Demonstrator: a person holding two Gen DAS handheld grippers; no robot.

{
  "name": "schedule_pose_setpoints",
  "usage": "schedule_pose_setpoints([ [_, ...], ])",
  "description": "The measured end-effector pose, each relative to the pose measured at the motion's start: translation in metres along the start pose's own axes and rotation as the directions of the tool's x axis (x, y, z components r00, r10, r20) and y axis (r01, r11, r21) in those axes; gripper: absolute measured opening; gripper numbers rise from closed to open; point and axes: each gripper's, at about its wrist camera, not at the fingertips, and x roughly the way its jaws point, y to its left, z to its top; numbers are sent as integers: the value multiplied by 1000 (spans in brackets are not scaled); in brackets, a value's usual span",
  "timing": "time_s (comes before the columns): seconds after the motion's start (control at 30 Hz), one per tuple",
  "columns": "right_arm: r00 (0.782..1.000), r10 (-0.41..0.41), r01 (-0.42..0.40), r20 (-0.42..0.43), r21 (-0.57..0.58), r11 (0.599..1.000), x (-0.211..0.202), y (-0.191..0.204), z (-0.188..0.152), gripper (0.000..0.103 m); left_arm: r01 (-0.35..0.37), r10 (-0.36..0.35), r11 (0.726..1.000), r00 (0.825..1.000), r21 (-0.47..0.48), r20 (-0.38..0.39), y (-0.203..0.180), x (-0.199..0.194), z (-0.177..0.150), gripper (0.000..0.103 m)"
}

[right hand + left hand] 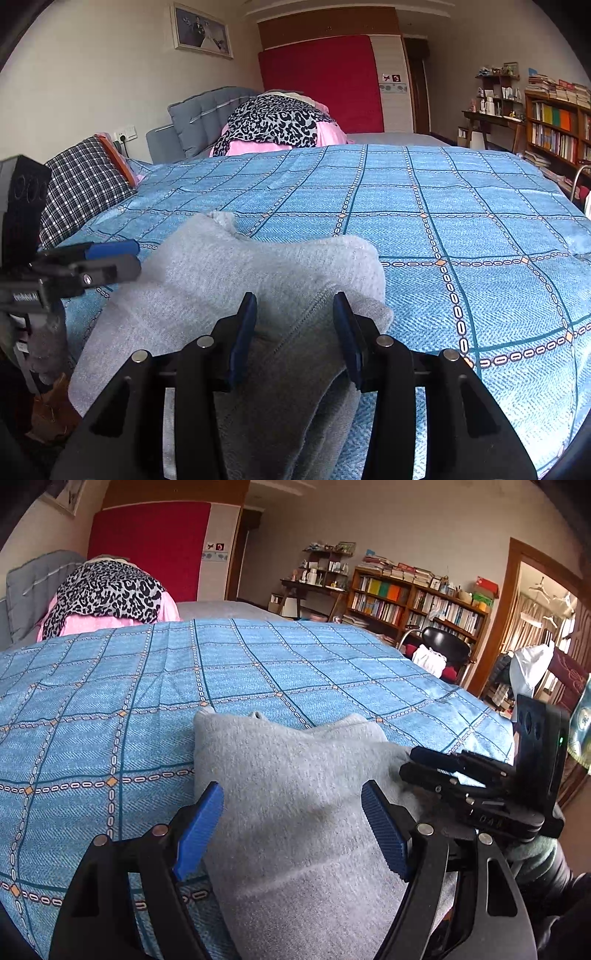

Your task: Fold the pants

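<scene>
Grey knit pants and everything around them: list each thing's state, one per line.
Grey knit pants: bunched in a heap at the bed's near edge, not folded flat.
Left gripper: open, blue pads either side of the grey cloth, not pressing.
Right gripper: part-closed over a ridge of the pants; grip unclear.
Blue checked bedspread: spread over the bed, lightly creased.
Leopard-print cloth: draped over a pink pile.

Blue checked bedspread [258, 664] – leopard-print cloth [107, 590] (over pink) – bookshelf [413, 602].
</scene>
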Motion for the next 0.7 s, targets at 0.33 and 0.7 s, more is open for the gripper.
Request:
schedule_pose_setpoints([
  [0.33,978,178,-183,-114,-39,982,37,-14,76,44,-12,5,983,999,181,39,-51,5,-22,77],
  [0.7,914,241,-332,-326,-264,905,115,23,110,19,56,-59,982,998,182,10,-52,19,-31,77],
])
